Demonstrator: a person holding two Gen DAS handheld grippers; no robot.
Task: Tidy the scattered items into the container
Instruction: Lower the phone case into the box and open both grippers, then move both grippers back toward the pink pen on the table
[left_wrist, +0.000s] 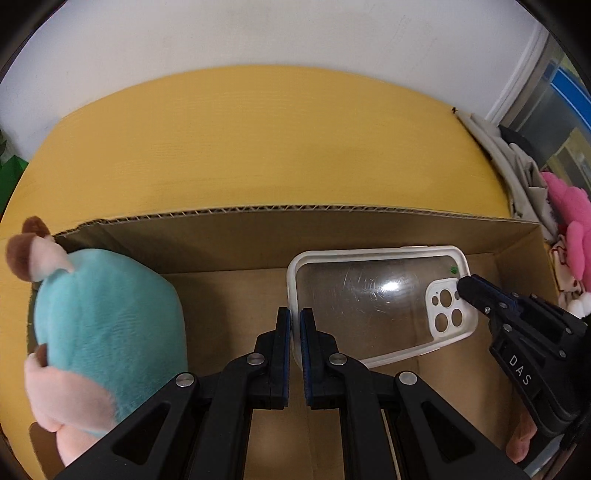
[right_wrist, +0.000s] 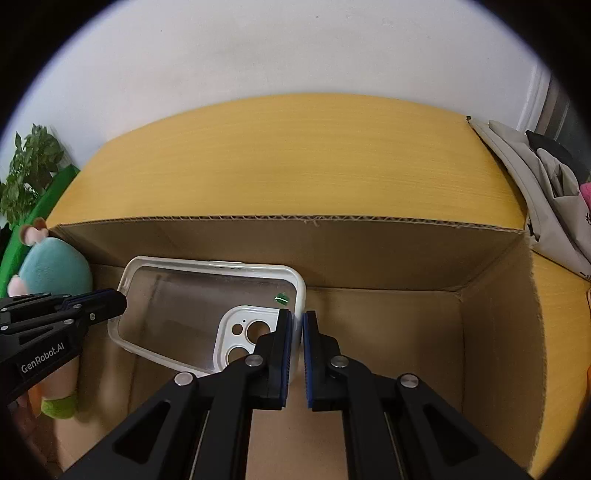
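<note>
Plush toy (left_wrist: 107, 325) beside phone case (left_wrist: 369, 295), inside cardboard box (left_wrist: 332, 236)

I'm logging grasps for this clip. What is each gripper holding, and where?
Both hold the phone case: left gripper on one end rim, right gripper on the camera-cutout end.

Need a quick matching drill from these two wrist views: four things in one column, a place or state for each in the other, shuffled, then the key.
Things:
1. phone case
2. teal plush toy
3. cardboard box
4. pink plush

Places or states:
A. outside the box, past its right wall
B. clamped at both ends by the left gripper and right gripper
C. inside the box, at its left end
D. open-topped, on the yellow table

Pairs: 1-B, 2-C, 3-D, 4-A
</note>
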